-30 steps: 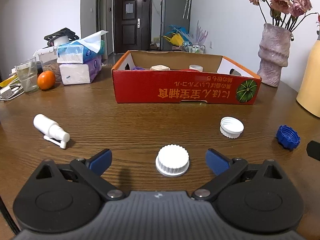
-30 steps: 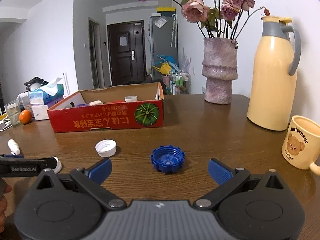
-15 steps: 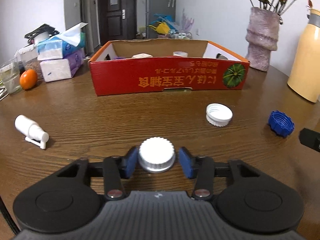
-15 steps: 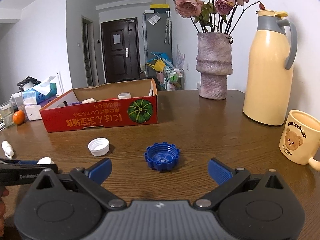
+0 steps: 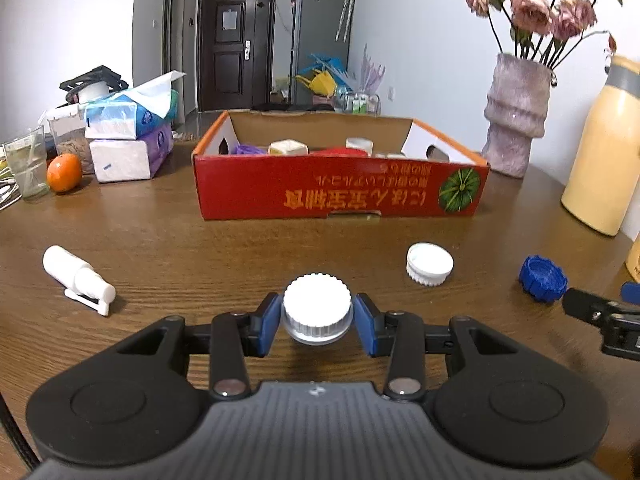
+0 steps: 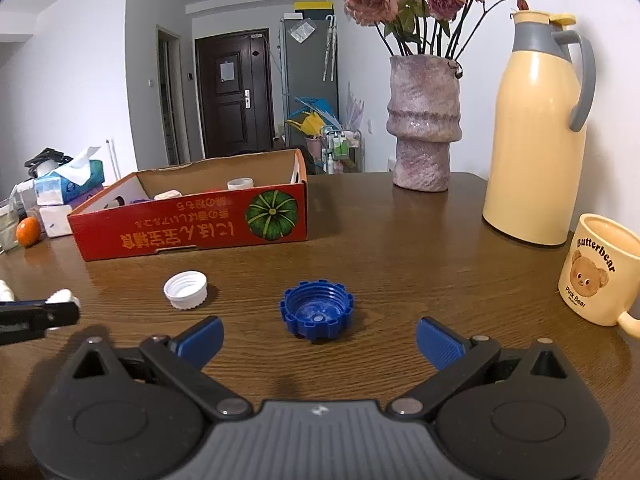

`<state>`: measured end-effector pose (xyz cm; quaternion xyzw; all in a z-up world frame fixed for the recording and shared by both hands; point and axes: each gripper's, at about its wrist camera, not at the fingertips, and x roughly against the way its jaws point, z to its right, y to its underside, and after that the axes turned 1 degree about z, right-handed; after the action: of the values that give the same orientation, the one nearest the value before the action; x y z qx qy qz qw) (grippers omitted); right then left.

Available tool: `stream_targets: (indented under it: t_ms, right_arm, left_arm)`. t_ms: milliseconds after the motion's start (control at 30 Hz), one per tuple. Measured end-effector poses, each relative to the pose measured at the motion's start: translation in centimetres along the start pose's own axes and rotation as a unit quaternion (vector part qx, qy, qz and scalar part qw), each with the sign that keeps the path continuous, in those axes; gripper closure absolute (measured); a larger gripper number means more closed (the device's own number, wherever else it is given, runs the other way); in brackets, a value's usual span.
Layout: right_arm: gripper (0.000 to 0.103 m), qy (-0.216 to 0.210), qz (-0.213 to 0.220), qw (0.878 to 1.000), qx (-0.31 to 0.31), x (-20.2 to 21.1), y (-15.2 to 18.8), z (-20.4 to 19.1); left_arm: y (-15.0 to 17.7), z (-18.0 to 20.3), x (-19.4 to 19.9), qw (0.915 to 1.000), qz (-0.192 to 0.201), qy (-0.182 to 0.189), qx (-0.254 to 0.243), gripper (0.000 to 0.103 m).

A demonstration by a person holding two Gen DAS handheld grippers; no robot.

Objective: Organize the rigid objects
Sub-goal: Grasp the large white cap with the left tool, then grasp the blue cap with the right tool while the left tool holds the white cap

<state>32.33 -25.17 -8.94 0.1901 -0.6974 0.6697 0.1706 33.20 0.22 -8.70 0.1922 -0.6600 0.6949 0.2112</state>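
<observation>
My left gripper (image 5: 317,322) is shut on a white ribbed cap (image 5: 317,307), held a little above the wooden table. A second white cap (image 5: 430,263) lies open side up to its right, and a blue cap (image 5: 543,278) farther right. A white spray bottle (image 5: 78,278) lies at the left. The red cardboard box (image 5: 340,194) with several small items stands behind. My right gripper (image 6: 319,338) is open, just short of the blue cap (image 6: 317,310), which lies open side up ahead of its fingers. The white cap (image 6: 186,289) lies to the left there.
Flower vase (image 6: 424,124), yellow thermos jug (image 6: 538,120) and bear mug (image 6: 600,270) stand at the right. Tissue packs (image 5: 128,136), an orange (image 5: 64,172) and a glass (image 5: 26,168) sit at the back left. The left gripper's tip (image 6: 38,318) shows at the right wrist view's left edge.
My left gripper closed on the white ribbed cap and lifted it slightly off the table. My right gripper stayed open and drew slightly nearer the blue cap.
</observation>
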Motion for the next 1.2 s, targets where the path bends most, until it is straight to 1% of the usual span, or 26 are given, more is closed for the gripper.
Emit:
stream_targets:
  t_ms: [200, 467, 633, 767, 867, 900, 933, 967, 1033, 1200]
  right_arm:
    - [0.0, 0.002, -0.01, 1.0, 0.002, -1.8, -0.5, 0.1]
    - [0.002, 0.006, -0.026, 1.0, 0.003, -4.8, -1.4, 0.5]
    - [0.011, 0.022, -0.057, 0.998, 0.015, -7.0, -1.4, 0.3]
    - [0.018, 0.02, -0.068, 0.997, 0.018, -8.0, -1.6, 0.1]
    - [0.026, 0.017, -0.071, 0.997, 0.011, -8.4, -1.8, 0.4]
    - [0.03, 0.018, -0.07, 0.997, 0.01, -8.4, -1.8, 0.4]
    - [0.044, 0.017, -0.067, 0.998, 0.01, -8.3, -1.8, 0.4]
    - [0.049, 0.014, -0.063, 0.998, 0.01, -8.2, -1.8, 0.4]
    - [0.049, 0.015, -0.056, 0.998, 0.01, -7.8, -1.8, 0.4]
    - [0.049, 0.018, -0.024, 0.999, 0.015, -6.4, -1.8, 0.0]
  left_arm:
    - [-0.3, -0.5, 0.5, 0.9999, 0.011, -0.002, 0.007, 0.062]
    - [-0.6, -1.4, 0.5, 0.9996, 0.016, -0.016, 0.017, 0.062]
    - [-0.7, -1.8, 0.5, 0.9994, 0.018, -0.021, 0.021, 0.062]
    - [-0.7, -1.7, 0.6, 0.9994, 0.019, -0.02, 0.019, 0.062]
    - [-0.7, -1.7, 0.5, 0.9994, 0.019, -0.02, 0.019, 0.062]
    - [-0.7, -1.7, 0.6, 0.9994, 0.019, -0.02, 0.019, 0.062]
    - [-0.7, -1.7, 0.6, 0.9994, 0.019, -0.02, 0.019, 0.062]
    - [-0.7, -1.6, 0.6, 0.9994, 0.019, -0.021, 0.019, 0.062]
    - [-0.7, -1.7, 0.6, 0.9994, 0.019, -0.02, 0.019, 0.062]
    - [-0.8, -1.8, 0.5, 0.9994, 0.021, -0.021, 0.019, 0.062]
